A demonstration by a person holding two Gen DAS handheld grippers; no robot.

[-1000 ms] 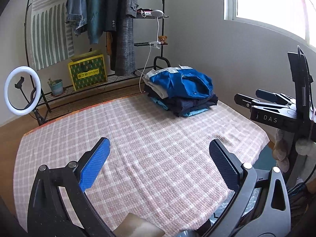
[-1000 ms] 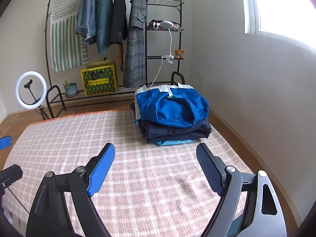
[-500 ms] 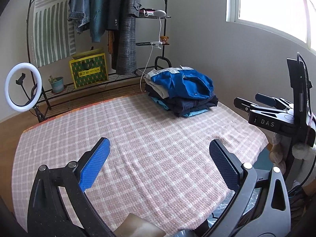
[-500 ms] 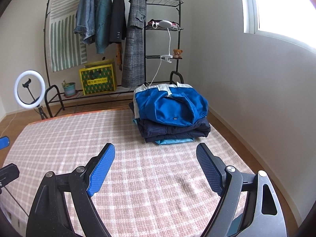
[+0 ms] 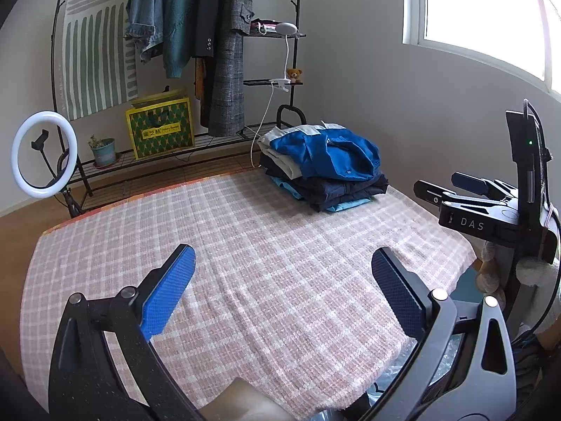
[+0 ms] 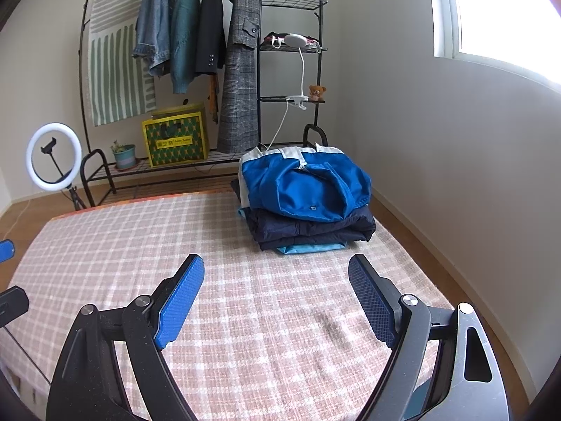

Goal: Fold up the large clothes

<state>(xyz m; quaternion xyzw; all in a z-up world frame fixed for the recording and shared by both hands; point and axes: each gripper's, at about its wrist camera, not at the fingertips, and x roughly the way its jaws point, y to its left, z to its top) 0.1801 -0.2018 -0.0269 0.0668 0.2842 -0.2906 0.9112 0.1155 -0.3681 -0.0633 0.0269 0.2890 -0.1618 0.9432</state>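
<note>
A stack of folded clothes, blue jacket on top of dark garments, lies at the far right corner of the pink checked blanket. My left gripper hovers open over the blanket's near part, nothing between its blue pads. My right gripper also stands open and empty, in front of the stack and apart from it. The right gripper's body shows at the right edge of the left wrist view.
A black clothes rack with hanging jackets and a striped cloth stands along the far wall. On its low shelf are a yellow box and a plant pot. A ring light stands at left. The wall and window are at right.
None of the objects moved; the views shifted only slightly, and both grippers stay open.
</note>
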